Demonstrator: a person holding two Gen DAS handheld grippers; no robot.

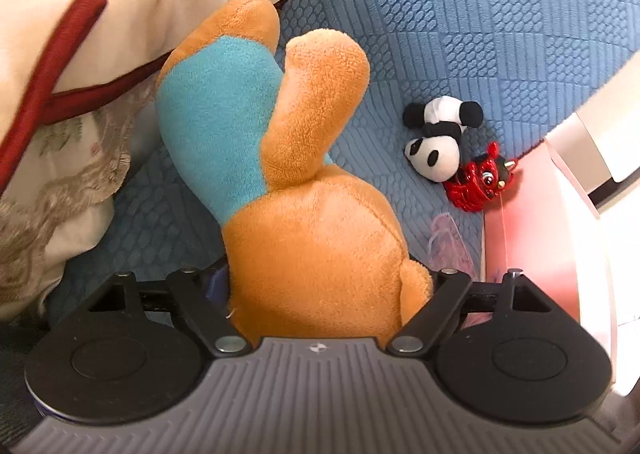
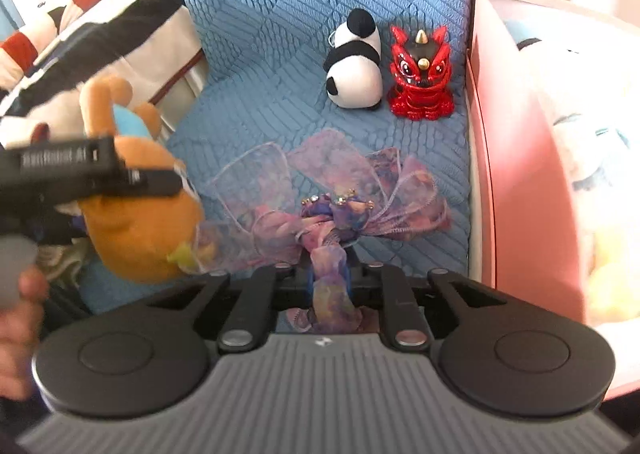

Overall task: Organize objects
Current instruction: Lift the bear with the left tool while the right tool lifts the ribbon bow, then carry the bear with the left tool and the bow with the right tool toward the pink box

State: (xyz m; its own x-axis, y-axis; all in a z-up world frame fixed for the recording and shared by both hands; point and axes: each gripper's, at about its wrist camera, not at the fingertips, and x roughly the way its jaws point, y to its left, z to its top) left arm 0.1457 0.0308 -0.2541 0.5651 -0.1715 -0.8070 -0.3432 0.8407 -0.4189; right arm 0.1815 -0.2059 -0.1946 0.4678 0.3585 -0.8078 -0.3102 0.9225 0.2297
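My left gripper (image 1: 320, 286) is shut on an orange and teal plush toy (image 1: 280, 173), held above the blue sofa cover (image 1: 440, 33). The same plush (image 2: 140, 221) and the left gripper (image 2: 92, 173) show at the left of the right wrist view. My right gripper (image 2: 330, 278) is shut on a sheer purple ribbon bow (image 2: 320, 193) with a jewelled knot. A small panda plush (image 2: 356, 65) and a shiny red lion figurine (image 2: 422, 77) stand side by side at the back of the seat; in the left wrist view the panda (image 1: 438, 141) and lion (image 1: 478, 181) appear at the right.
A pink box (image 2: 520, 173) borders the seat on the right and holds pale soft toys (image 2: 592, 157). Cream cushions with red piping (image 1: 60, 65) and a striped fabric (image 2: 88, 41) lie at the left.
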